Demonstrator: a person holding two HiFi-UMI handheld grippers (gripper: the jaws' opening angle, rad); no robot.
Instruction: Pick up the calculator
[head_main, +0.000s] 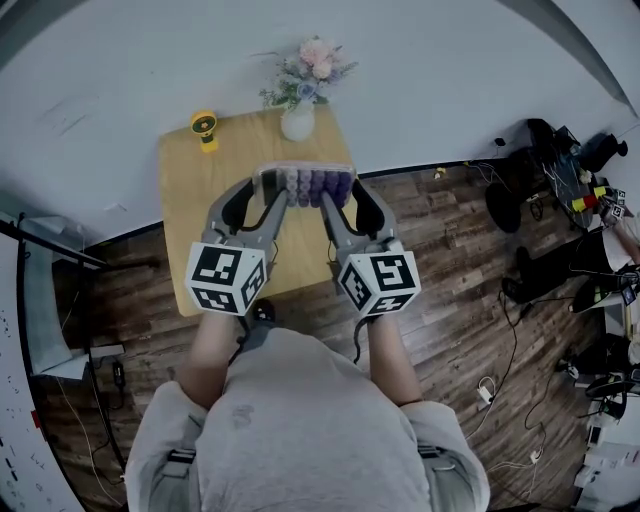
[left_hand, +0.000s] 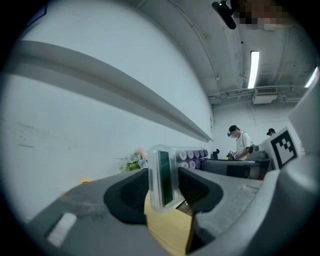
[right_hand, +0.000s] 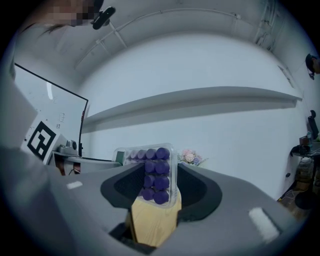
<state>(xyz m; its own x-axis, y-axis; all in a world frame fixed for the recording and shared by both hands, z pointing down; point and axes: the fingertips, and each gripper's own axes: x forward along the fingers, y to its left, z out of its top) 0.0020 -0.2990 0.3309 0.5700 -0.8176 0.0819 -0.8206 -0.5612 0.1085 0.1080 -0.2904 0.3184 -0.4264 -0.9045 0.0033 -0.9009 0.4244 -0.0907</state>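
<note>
The calculator (head_main: 305, 185) is held in the air between the two grippers, over the far half of the wooden table (head_main: 195, 240) and apart from its top. One short end is taken by each gripper. The left gripper (head_main: 264, 200) is clamped on the end with the green display; in the left gripper view the clear case of the calculator (left_hand: 164, 176) is seen edge-on between the two dark jaws, with both jaws pressed against its sides. The right gripper (head_main: 344, 200) is clamped on the other end; in the right gripper view the rows of purple round keys of the calculator (right_hand: 155, 172) are seen standing between the jaws, which are closed onto the case. The two grippers are held level and side by side, both pointed toward the wall, with the marker cubes nearest the person. The keys are turned upward in the head view. A white vase with pink and blue flowers (head_main: 300, 112) is set at the far edge of the table, just beyond the calculator, and a small yellow object (head_main: 205, 128) is set at the far left corner, well apart from the calculator. Cables are seen on the dark wood floor (head_main: 450, 300) to the right. Two people (left_hand: 241, 142) are seen in the background of the left gripper view.
</note>
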